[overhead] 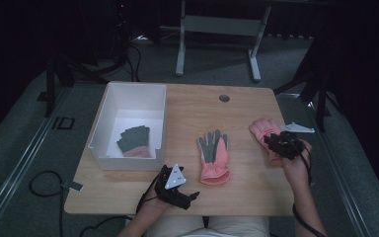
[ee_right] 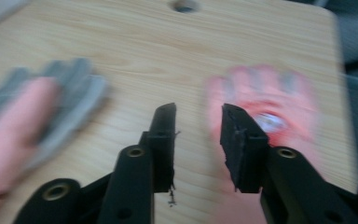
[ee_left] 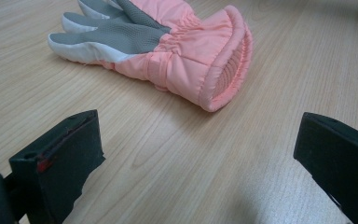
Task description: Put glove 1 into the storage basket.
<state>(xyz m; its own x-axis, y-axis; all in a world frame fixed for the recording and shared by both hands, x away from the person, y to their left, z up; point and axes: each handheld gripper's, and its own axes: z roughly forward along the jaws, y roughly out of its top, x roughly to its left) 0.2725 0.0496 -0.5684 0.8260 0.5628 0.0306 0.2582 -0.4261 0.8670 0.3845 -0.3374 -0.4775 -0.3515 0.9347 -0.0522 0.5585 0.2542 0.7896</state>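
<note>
L gripper (overhead: 191, 195) is resting near the table's front edge, left of centre, jaws standing wide apart w/ nothing between them; its forearm is coming in from the bottom. R gripper (overhead: 276, 139) is hanging over the table's right side, near the right edge, jaws partly apart, nothing gripped, forearm reaching up from the front-right corner.

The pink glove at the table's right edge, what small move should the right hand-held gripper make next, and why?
Probably lower the right hand-held gripper onto the pink glove just ahead. Its jaws stand part open with nothing between them, another glove already lies in the white bin, and this one lies flat on the table.
</note>
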